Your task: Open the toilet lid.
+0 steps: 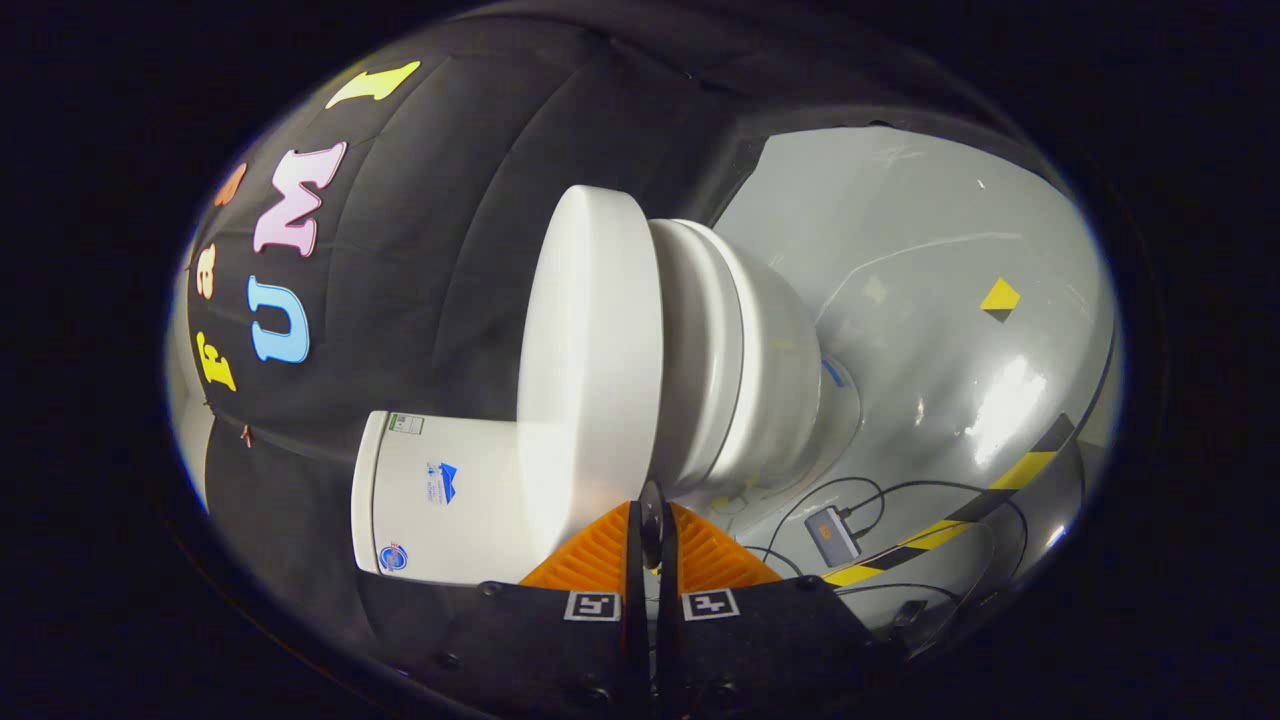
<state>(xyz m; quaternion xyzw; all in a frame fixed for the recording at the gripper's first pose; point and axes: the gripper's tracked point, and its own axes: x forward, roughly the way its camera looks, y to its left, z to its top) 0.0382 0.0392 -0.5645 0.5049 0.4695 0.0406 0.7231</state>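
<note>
I see my tongs (651, 530) pinched nearly closed, holding nothing, right at the rim of the lid (590, 370). The lid lies down on the bowl (745, 370), so I judge lifting remains.

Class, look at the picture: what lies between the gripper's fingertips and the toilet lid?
Nothing: in the gripper view the gripper, fingers together, sits right at the lid edge.

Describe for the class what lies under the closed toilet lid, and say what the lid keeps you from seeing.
The toilet lid lies closed on the seat rim, with the white bowl beneath it. The lid covers the bowl's inside. The gripper, fingers together, is at the lid's edge.
</note>
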